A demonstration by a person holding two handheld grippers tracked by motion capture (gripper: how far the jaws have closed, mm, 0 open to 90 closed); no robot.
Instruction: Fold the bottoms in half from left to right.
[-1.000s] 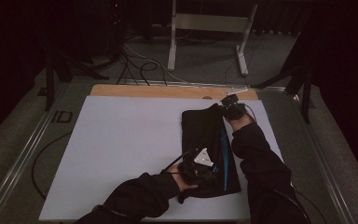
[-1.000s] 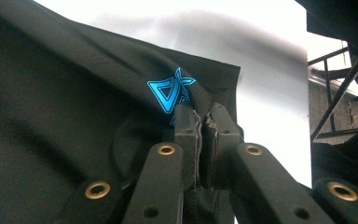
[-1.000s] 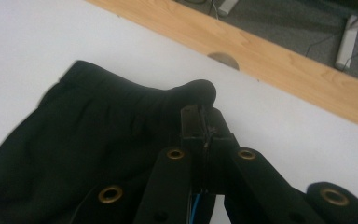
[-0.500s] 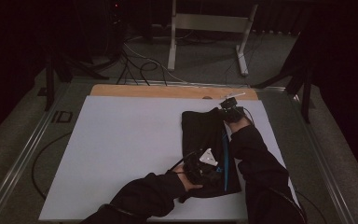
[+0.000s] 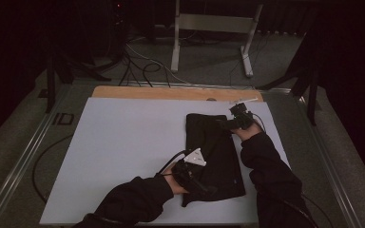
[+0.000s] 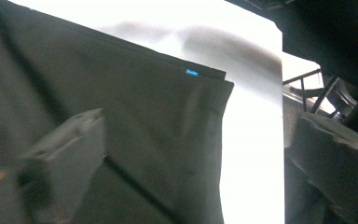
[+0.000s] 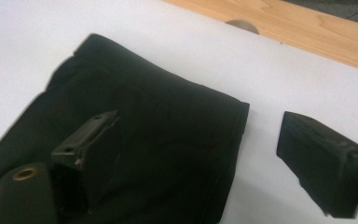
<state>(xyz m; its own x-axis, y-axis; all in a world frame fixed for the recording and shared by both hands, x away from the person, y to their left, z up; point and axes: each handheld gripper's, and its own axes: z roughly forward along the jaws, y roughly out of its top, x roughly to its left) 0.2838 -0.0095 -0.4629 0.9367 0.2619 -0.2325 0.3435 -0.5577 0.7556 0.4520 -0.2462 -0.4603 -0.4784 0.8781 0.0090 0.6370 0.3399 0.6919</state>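
Both forearms reach from the frame's bottom over the black cloth [image 5: 216, 156] lying right of centre on the tabletop [image 5: 123, 142], left tongs [image 5: 204, 186] and right tongs [image 5: 226, 126] just opened wide, gripping nothing, the cloth's folds lost in dimness.

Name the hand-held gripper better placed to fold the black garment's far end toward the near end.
Right. The right hand-held gripper sits open at the far end of the black garment, jaws straddling its edge. The left hand-held gripper, also open, is at the near end.

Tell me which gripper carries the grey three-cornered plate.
The left gripper, at the near end of the black garment; the right gripper at the far end has none visible.
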